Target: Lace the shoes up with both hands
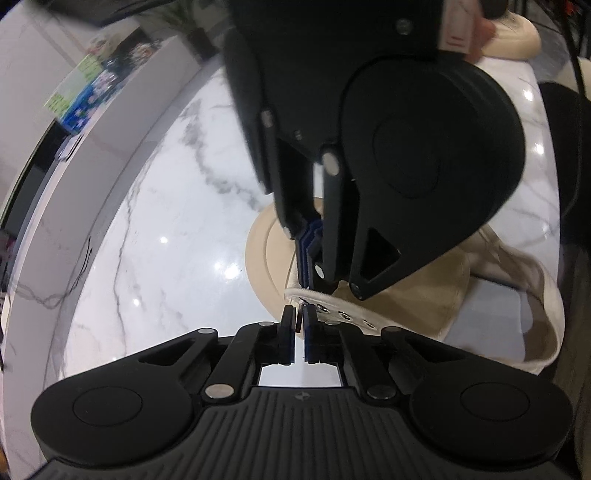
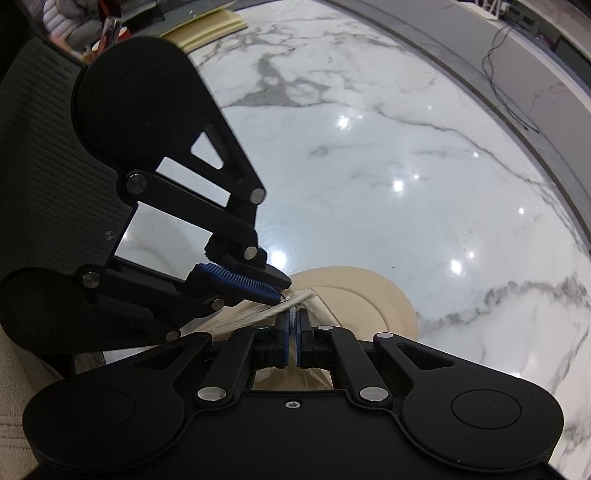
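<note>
A cream canvas shoe [image 1: 424,295] lies on the marble table [image 1: 166,221], its rubber toe cap [image 1: 264,251] pointing away and a row of metal eyelets [image 1: 343,315] along its flap. My left gripper [image 1: 299,317] is shut on the tip of the white lace right at the first eyelet. My right gripper [image 1: 308,284] comes down from above, its tips touching the shoe just past the left one. In the right wrist view, my right gripper [image 2: 293,321] is shut on the white lace [image 2: 266,314] over the shoe's tongue. My left gripper [image 2: 282,293] pinches the lace end beside it.
A cream shoe-like object [image 1: 517,33] sits at the table's far edge by a hand [image 1: 480,33]. A raised ledge [image 1: 110,122] with a colourful box [image 1: 85,92] borders the table. A thin black cable [image 2: 498,55] runs along the ledge.
</note>
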